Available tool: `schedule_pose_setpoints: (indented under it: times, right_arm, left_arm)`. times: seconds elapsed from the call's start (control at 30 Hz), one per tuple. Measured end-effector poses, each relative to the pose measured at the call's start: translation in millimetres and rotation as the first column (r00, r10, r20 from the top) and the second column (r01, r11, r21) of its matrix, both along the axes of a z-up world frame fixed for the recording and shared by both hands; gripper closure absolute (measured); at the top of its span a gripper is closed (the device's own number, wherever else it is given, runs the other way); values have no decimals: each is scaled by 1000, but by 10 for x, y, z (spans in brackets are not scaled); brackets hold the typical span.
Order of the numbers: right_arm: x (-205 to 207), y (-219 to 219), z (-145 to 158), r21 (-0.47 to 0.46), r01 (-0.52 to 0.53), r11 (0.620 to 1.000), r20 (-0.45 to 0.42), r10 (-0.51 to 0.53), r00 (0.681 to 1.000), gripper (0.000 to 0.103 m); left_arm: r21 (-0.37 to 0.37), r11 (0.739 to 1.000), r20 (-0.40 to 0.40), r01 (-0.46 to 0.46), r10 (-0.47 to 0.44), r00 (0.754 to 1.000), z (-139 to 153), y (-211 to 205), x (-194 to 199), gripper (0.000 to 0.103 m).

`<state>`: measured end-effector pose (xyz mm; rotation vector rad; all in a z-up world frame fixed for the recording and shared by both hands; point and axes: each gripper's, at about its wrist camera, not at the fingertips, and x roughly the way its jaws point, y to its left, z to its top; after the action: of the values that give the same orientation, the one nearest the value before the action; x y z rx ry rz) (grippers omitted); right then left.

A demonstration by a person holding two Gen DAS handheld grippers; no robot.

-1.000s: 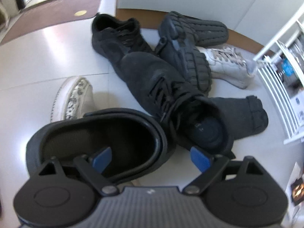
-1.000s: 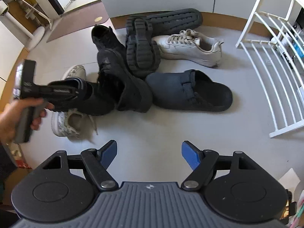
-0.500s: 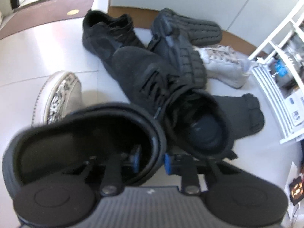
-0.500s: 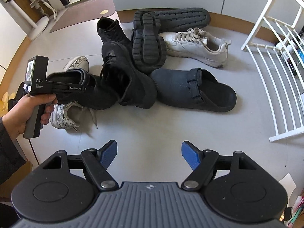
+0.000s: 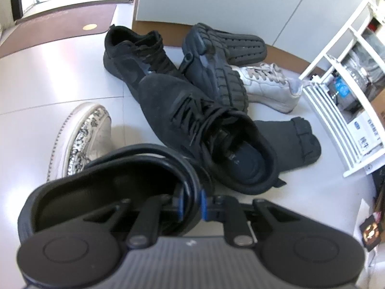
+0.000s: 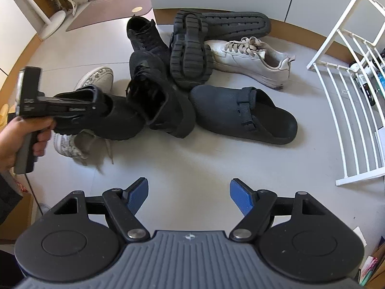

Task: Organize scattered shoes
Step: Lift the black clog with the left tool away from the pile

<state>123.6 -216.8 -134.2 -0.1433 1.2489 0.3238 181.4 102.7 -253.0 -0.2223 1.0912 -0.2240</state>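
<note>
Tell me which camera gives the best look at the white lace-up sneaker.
The right wrist view. There the white lace-up sneaker lies in full side profile, laces and heel clear, with only its toe behind an upturned black sole. The left wrist view shows it farther off and half hidden behind that sole.

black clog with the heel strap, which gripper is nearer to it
Left. The left gripper has just closed on the rim of the black clog and pinches it. The right gripper hangs open over bare floor, well clear of the shoe pile.

Grey floor [image 6: 192,163]: white sneaker [image 6: 250,60], dark clog [image 6: 240,113], patterned sneaker [image 5: 89,130].
</note>
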Motion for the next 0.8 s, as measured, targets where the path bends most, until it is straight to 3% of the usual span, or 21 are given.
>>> schedule_pose_setpoints:
  times: [0.2,0.53,0.7,0.8]
  right_arm:
    - [0,65,-39,-6,-18,1000,-8,18,1000,24]
    - [-12,152,-83,-9,-40,999,-22,40,999,24]
    - [-4,103,-69,-22,-25,999,-10,25,1000,24]
    - [5,92,-91,-24,-17,1000,-19,16,1000,24]
  left_arm:
    - [-43,999,21,-13,14,1000,127,86,-57,89]
    - [-92,995,125,-43,54,991,541,192,-52,89]
    - [-136,987,183,-87,112,977,720,334,-29,89]
    - [-163,985,236,-60,98,967,910,357,-52,89]
